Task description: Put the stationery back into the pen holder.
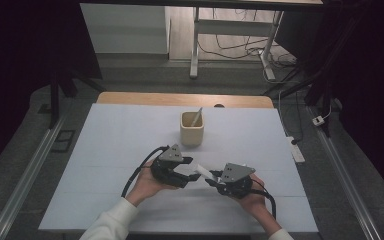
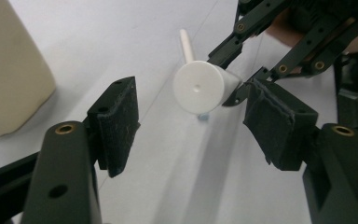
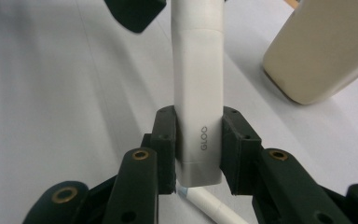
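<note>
A white glue stick (image 3: 199,70) marked GLOO stands between the pads of my right gripper (image 3: 199,144), which is shut on its lower part. In the left gripper view its round flat end (image 2: 198,88) points at the camera, just ahead of my left gripper (image 2: 191,126). That gripper is open, with both pads apart from the stick. From the high view the two grippers (image 1: 192,176) (image 1: 212,179) face each other near the table's front, with the glue stick (image 1: 203,172) bridging them.
A beige cup (image 1: 192,128) with a thin stick in it stands behind the grippers at the table's middle. A white pen (image 3: 209,207) lies on the white table cover (image 1: 110,150) beneath the glue stick. A wooden table edge (image 1: 130,97) runs along the back.
</note>
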